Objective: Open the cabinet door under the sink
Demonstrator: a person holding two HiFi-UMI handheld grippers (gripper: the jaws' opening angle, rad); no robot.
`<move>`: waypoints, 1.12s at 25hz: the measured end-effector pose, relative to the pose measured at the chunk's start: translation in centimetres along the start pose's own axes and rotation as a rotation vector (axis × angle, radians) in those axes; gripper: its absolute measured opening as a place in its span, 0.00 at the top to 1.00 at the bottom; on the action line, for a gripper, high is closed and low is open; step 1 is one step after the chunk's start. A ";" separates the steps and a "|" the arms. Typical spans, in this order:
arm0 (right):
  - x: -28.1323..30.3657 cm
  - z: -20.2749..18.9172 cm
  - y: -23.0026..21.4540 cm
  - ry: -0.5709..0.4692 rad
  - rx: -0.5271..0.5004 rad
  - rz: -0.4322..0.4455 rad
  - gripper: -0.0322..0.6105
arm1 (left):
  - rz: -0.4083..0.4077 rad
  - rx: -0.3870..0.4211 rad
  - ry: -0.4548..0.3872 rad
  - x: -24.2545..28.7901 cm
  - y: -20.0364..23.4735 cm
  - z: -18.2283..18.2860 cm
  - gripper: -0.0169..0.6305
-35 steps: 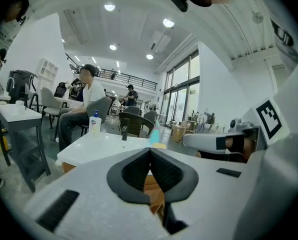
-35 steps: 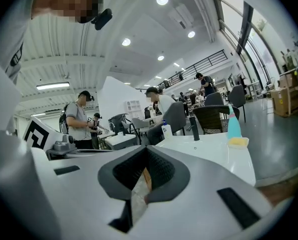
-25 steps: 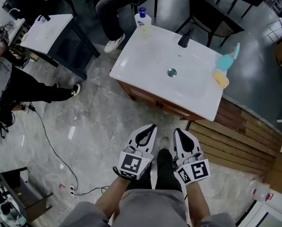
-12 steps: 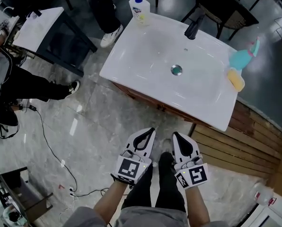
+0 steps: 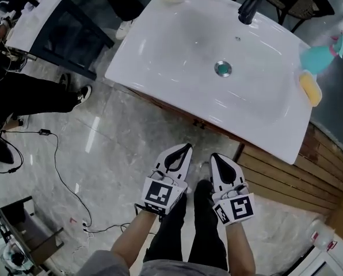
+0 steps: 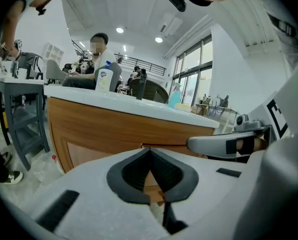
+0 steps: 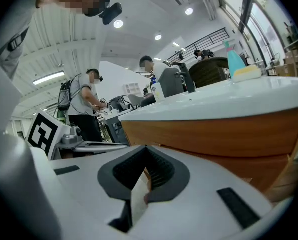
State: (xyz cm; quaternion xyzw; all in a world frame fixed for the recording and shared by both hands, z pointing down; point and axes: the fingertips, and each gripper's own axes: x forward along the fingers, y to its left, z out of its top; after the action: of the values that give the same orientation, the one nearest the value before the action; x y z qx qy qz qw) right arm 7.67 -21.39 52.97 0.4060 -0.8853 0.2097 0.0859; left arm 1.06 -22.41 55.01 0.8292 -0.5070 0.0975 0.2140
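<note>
Since the earlier frames, the sink [image 5: 177, 56] is seen larger and nearer in the head view, its far rim now cut by the top edge. The left gripper [image 5: 186, 149] and right gripper [image 5: 213, 156] are brought lower and are kept side by side, short of the cabinet.

The cabinet door [image 6: 99, 134] is found below the white basin, a wooden front filling the middle of the left gripper view and still shut. In the right gripper view the same wood [image 7: 214, 134] is seen under the overhanging rim. No handle can be made out.

Several slips are judged possible. With both sets of jaws clenched, a handle or door edge cannot be caught, so the door may only be pushed at. The overhanging rim may be struck if a gripper is brought in too high. The door may be swung into the person's legs, since they are placed directly before it.

Both sets of jaws are fully closed, pads met, with nothing held and nothing touched.
</note>
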 end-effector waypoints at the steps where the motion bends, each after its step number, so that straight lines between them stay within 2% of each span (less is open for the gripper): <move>1: 0.4 -0.6 -0.3 0.006 0.002 -0.001 0.94 | 0.003 0.002 -0.004 0.5 0.4 -0.6 0.96; 4: 1.4 -2.2 -1.3 0.012 0.007 0.002 0.94 | 0.001 0.012 -0.010 2.3 1.6 -2.9 0.96; 12: 2.7 -6.5 -3.6 0.037 0.033 -0.011 0.94 | 0.008 -0.024 0.017 5.6 3.7 -7.0 0.96; 19: 2.8 -8.2 -4.8 0.046 0.049 -0.028 0.94 | 0.009 -0.018 0.057 8.0 4.8 -10.2 0.96; 20: 2.7 -8.4 -5.0 0.049 0.050 -0.033 0.94 | 0.012 -0.019 0.066 8.4 4.9 -10.5 0.95; 22: 2.5 -8.8 -5.6 0.055 0.053 -0.043 0.94 | 0.017 -0.025 0.082 9.1 5.3 -11.3 0.87; 28: 2.1 -10.1 -7.2 0.082 0.060 -0.069 0.94 | 0.028 -0.043 0.124 11.7 6.2 -13.6 0.81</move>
State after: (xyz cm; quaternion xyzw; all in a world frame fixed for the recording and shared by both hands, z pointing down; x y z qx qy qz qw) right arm 11.55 -22.53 64.84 0.4296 -0.8600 0.2493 0.1170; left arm 1.80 -28.04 73.15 0.8098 -0.5061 0.1407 0.2613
